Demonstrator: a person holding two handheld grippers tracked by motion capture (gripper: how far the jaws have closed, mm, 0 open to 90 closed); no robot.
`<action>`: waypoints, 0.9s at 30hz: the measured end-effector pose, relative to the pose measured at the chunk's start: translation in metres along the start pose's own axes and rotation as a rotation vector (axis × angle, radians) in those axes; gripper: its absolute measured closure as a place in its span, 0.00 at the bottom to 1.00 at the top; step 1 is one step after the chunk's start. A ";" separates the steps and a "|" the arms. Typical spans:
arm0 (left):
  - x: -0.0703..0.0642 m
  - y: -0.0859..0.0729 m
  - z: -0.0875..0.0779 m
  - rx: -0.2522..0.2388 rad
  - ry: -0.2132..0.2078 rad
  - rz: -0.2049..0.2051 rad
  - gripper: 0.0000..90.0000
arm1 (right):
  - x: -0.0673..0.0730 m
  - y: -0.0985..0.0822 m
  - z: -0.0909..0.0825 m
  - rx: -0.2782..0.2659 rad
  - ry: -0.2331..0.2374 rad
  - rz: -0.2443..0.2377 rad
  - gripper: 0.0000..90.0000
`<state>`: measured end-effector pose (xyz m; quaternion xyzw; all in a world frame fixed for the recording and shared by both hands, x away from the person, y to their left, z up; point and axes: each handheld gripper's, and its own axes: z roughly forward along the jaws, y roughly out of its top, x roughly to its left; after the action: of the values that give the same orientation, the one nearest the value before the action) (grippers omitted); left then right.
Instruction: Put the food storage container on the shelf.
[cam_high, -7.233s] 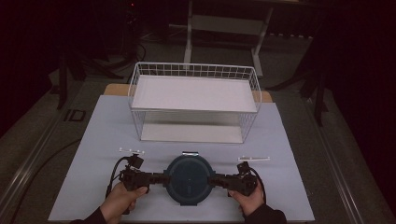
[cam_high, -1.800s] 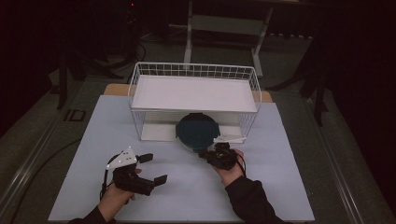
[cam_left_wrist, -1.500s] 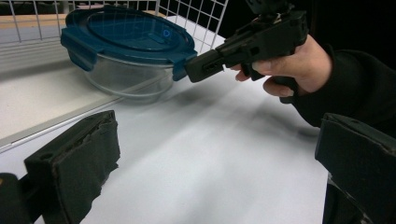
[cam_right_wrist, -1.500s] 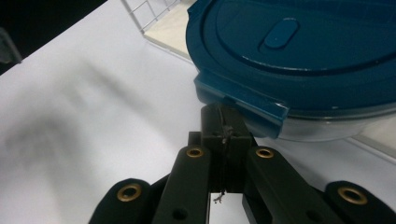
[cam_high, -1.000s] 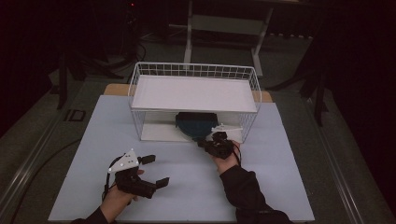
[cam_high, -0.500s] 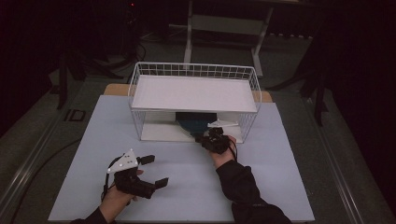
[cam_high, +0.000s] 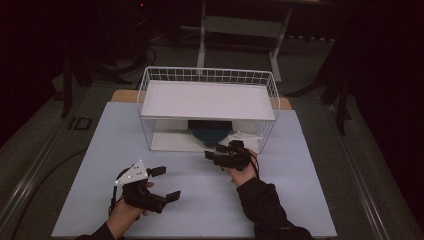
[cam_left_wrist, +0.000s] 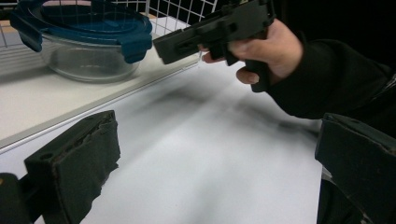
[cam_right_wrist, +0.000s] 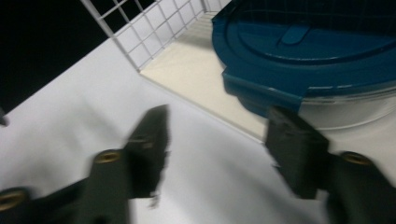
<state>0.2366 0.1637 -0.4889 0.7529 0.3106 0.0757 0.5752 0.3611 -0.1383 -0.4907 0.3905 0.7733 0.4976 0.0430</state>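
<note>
White tabletop (cam_high: 200, 200): lidded glass container (cam_high: 209, 132) now sits under the wire shelf (cam_high: 207, 100); right tongs (cam_high: 220, 153) have just opened, released; left tongs (cam_high: 165, 183) apart, empty.

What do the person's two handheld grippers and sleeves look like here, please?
Both the left gripper and the right gripper are black, with blocky, rough-edged jaw pads. Each carries a pale grey three-cornered plate on top, and a dark cable trails from the left one. The sleeves are black.
</note>
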 end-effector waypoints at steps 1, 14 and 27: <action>0.000 0.000 0.000 0.005 0.006 0.005 0.00 | 0.000 -0.001 -0.003 -0.006 0.017 0.006 0.29; -0.004 0.001 -0.002 0.007 0.005 0.013 0.00 | 0.004 -0.026 -0.029 0.009 0.042 -0.036 0.19; -0.006 -0.002 -0.005 0.018 0.000 0.015 0.00 | 0.013 -0.042 -0.072 -0.032 0.032 -0.071 0.19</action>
<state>0.2286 0.1652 -0.4880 0.7604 0.3055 0.0771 0.5678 0.2960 -0.1910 -0.4840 0.3540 0.7794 0.5141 0.0544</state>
